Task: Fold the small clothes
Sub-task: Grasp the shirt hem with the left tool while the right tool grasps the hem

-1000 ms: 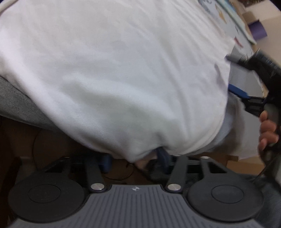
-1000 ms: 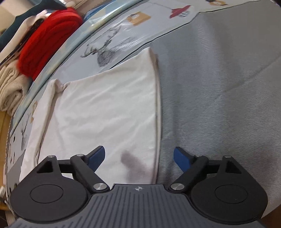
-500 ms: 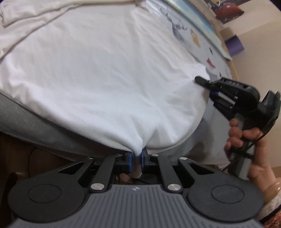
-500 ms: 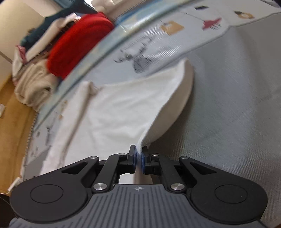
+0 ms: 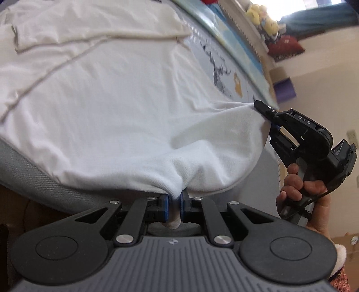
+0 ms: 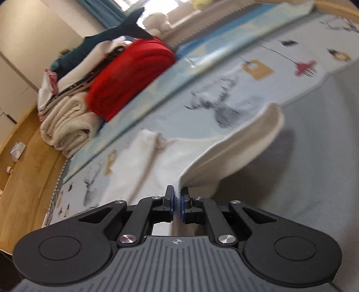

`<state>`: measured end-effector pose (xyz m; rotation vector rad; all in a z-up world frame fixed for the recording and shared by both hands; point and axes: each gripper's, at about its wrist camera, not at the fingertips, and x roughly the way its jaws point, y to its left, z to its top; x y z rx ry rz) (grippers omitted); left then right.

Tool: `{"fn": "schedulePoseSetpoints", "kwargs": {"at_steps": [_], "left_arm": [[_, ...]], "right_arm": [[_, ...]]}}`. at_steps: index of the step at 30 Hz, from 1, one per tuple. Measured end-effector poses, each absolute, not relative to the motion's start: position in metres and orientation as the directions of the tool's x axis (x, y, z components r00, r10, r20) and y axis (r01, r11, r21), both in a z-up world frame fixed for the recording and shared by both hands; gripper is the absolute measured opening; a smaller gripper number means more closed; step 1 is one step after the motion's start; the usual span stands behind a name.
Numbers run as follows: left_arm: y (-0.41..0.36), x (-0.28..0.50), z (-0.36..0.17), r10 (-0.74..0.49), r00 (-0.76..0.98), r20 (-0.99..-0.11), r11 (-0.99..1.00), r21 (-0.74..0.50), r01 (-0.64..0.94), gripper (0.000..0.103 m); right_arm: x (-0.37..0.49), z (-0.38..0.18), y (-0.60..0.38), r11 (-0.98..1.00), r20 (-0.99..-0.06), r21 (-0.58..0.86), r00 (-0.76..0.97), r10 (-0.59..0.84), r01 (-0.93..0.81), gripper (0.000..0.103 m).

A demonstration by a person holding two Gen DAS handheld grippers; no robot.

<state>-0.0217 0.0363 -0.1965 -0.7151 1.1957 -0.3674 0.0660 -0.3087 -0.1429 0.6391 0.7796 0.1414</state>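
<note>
A white garment [image 5: 116, 107] lies spread on a grey sheet [image 5: 20, 161] over a patterned mat. My left gripper [image 5: 174, 203] is shut on the garment's near hem, and a bit of cloth pokes out behind the pads. In the left wrist view the right gripper [image 5: 260, 105] sits at the right, a hand around its handle, pinching the hem's other corner and holding it up. In the right wrist view my right gripper [image 6: 177, 202] is shut on the white garment [image 6: 161, 161], whose lifted edge curls away toward the upper right.
The patterned mat [image 6: 258, 74] with deer and house prints runs beyond the grey sheet [image 6: 314, 157]. A pile of folded clothes [image 6: 67, 125] with a red item [image 6: 130, 74] stands at the far left on the wooden floor [image 6: 27, 179]. Plush toys [image 5: 262, 15] and a purple box [image 5: 285, 89] lie beyond the mat.
Both grippers went from open to shut on the garment's hem. Both have since risen, lifting the near edge off the sheet, and the views now look further across the room.
</note>
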Motion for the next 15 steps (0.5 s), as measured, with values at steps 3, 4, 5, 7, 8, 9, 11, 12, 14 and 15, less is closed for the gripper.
{"fn": "schedulePoseSetpoints", "kwargs": {"at_steps": [3, 4, 5, 7, 8, 9, 11, 12, 14, 15], "left_arm": [[0.062, -0.013, -0.185, -0.614, 0.377, -0.693, 0.709, -0.695, -0.122, 0.010], [0.071, -0.011, -0.181, -0.614, 0.389, -0.687, 0.701, -0.701, -0.131, 0.010], [0.082, -0.008, -0.178, -0.612, 0.403, -0.681, 0.694, -0.706, -0.140, 0.010], [0.101, 0.001, -0.171, -0.602, 0.427, -0.675, 0.685, -0.711, -0.158, 0.010], [0.114, 0.004, -0.168, -0.593, 0.442, -0.673, 0.681, -0.712, -0.171, 0.010], [0.126, 0.008, -0.165, -0.583, 0.454, -0.674, 0.678, -0.711, -0.185, 0.010], [0.153, 0.014, -0.160, -0.558, 0.478, -0.679, 0.673, -0.707, -0.218, 0.010], [0.165, 0.018, -0.158, -0.541, 0.492, -0.682, 0.673, -0.702, -0.233, 0.010], [0.195, 0.020, -0.154, -0.499, 0.520, -0.693, 0.673, -0.688, -0.271, 0.010], [0.210, 0.022, -0.152, -0.476, 0.532, -0.700, 0.672, -0.680, -0.293, 0.010]], "right_arm": [[0.084, -0.125, -0.286, 0.812, -0.593, 0.579, 0.720, 0.361, 0.070, 0.006], [0.091, -0.119, -0.278, 0.816, -0.589, 0.576, 0.719, 0.368, 0.054, 0.006], [0.099, -0.114, -0.267, 0.822, -0.586, 0.569, 0.717, 0.376, 0.034, 0.006], [0.115, -0.105, -0.244, 0.836, -0.582, 0.549, 0.714, 0.389, -0.008, 0.006], [0.123, -0.101, -0.233, 0.838, -0.579, 0.545, 0.710, 0.400, -0.027, 0.006], [0.134, -0.098, -0.219, 0.837, -0.576, 0.545, 0.704, 0.416, -0.049, 0.006], [0.154, -0.094, -0.189, 0.837, -0.574, 0.540, 0.687, 0.446, -0.092, 0.006], [0.166, -0.093, -0.172, 0.836, -0.574, 0.536, 0.675, 0.463, -0.118, 0.006], [0.187, -0.092, -0.135, 0.828, -0.574, 0.534, 0.648, 0.502, -0.168, 0.006], [0.197, -0.094, -0.113, 0.823, -0.575, 0.534, 0.629, 0.523, -0.196, 0.006]]}}
